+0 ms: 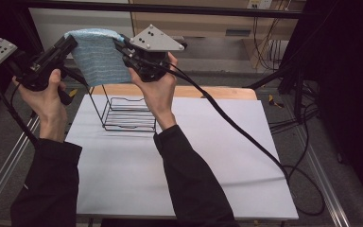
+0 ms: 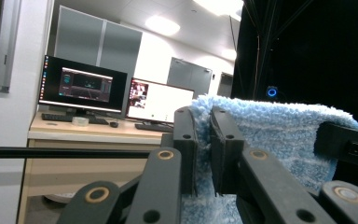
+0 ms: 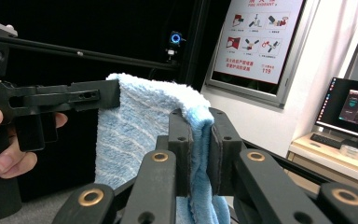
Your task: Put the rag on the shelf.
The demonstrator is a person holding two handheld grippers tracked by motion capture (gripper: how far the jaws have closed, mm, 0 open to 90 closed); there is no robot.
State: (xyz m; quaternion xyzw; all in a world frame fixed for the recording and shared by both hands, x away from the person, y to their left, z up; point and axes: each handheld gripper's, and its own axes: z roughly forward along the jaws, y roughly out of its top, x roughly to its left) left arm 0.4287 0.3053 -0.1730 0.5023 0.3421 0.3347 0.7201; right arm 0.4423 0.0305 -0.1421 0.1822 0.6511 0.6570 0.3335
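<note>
A fluffy light blue towel hangs stretched between my two grippers, high above a black wire rack on the white table. My left gripper is shut on the towel's left top corner, and my right gripper is shut on its right top corner. In the left gripper view the jaws pinch the towel, with the other gripper clamped at its far edge. In the right gripper view the jaws squeeze a fold of the towel, and the other gripper holds the far corner.
The wire rack stands near the table's far left, right under the towel. A cable trails from the right gripper across the table and off its right side. Metal frame rails run along both sides of the table. A desk with monitors stands beyond.
</note>
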